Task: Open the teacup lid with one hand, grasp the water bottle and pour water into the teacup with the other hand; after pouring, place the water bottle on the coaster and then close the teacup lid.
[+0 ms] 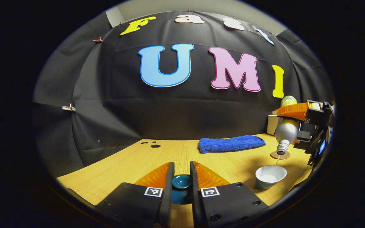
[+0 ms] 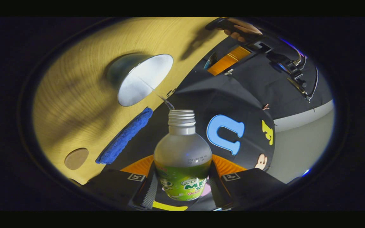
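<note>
Left gripper view. Left gripper (image 1: 182, 186): fingers closed on the teal teacup lid (image 1: 182, 183), held just above the tabletop (image 1: 122, 164), evidently kept aside so the cup stays open for pouring. Teacup (image 1: 270, 176): uncovered, upright on the tabletop to the right, white interior showing. Water bottle (image 1: 286, 131): held above the teacup by the right gripper (image 1: 299, 122), long axis steeply tilted, neck pointing down toward the cup, a thin stream falling from its mouth. Coaster (image 1: 280, 155): round, flat on the tabletop just behind the teacup, bare, presumably reserved for the bottle. Blue towel (image 1: 231, 143): lying farther back.

Right gripper view. Right gripper (image 2: 182, 182): both fingers pressed on the labelled body of the water bottle (image 2: 182, 158). Bottle's long axis runs forward along the fingers; uncapped threaded mouth aimed at the teacup (image 2: 144, 79), water arcing into it. Coaster (image 2: 76, 158) and blue towel (image 2: 124, 137) lie to one side. Left gripper (image 2: 223, 61) farther off, held by a hand (image 2: 242, 30).

Judgement: pouring in progress; bottle placement and lid closing outstanding.
</note>
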{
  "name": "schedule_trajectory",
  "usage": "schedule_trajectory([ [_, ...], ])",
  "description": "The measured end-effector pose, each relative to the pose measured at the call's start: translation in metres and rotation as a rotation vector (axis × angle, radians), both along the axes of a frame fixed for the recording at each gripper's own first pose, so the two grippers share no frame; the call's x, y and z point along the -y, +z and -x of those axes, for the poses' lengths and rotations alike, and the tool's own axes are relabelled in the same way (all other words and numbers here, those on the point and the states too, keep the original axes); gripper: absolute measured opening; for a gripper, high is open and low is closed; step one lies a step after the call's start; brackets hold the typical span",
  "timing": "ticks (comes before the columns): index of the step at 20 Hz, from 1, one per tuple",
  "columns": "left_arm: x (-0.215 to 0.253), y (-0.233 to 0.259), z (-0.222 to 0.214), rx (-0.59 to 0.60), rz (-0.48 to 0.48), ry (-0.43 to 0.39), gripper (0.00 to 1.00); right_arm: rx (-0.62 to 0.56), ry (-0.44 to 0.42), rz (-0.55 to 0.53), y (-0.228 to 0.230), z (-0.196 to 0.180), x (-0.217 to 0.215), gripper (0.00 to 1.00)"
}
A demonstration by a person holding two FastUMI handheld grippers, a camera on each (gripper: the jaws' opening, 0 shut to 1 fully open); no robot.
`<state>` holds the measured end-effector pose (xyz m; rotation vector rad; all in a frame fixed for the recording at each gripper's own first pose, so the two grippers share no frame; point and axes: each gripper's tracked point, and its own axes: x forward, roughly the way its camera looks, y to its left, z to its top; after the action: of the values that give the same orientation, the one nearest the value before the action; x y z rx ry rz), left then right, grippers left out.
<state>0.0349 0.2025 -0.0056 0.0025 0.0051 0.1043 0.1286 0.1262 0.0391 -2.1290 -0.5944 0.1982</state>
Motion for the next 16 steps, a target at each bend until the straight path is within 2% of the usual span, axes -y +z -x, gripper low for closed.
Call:
schedule_trajectory([
  [16, 0.001, 0.0, 0.0, 0.0, 0.0, -0.002, 0.3, 0.03, 0.029, 0.034, 0.007, 0.0, -0.008, 0.72],
])
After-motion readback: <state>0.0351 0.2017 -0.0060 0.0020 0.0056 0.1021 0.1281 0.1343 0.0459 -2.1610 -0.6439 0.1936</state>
